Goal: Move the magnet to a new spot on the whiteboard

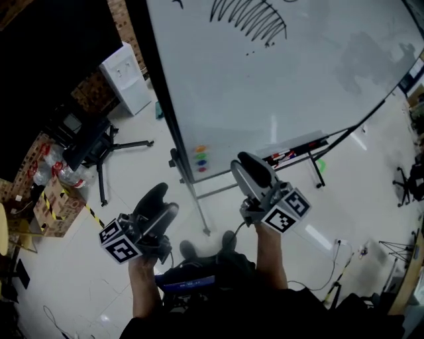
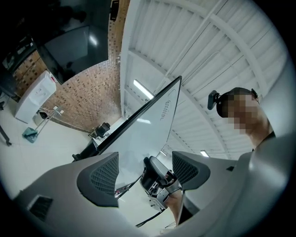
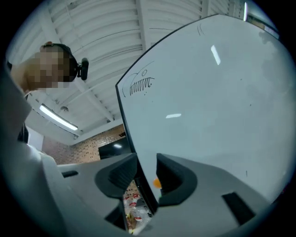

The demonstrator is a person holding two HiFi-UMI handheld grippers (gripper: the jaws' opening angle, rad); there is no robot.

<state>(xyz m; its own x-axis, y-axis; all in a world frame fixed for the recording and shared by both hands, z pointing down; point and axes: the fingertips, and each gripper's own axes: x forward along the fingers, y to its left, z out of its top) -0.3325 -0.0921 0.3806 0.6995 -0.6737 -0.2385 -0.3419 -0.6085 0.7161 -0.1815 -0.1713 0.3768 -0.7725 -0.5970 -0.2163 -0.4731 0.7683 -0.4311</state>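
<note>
The whiteboard [image 1: 298, 79] stands on a wheeled frame ahead of me. Small round magnets sit in a column near its lower left corner: orange [image 1: 200, 148], green [image 1: 201, 156], blue [image 1: 201, 162]. Both grippers hang in the air short of the board. My right gripper [image 1: 246, 169] is open and empty, just right of the magnets. In the right gripper view the board's edge [image 3: 138, 152] and the orange magnet [image 3: 157, 183] show between the jaws of the right gripper [image 3: 145, 178]. My left gripper [image 1: 162, 202] is lower left, open and empty. The left gripper [image 2: 144, 173] frames the right gripper [image 2: 157, 178].
A marker tray [image 1: 291, 153] with pens runs under the board's lower edge. A black scribble [image 1: 248, 20] is drawn near the top. On the floor to the left are a white cabinet [image 1: 126, 78], a black chair [image 1: 93, 142] and cartons with bottles [image 1: 53, 179].
</note>
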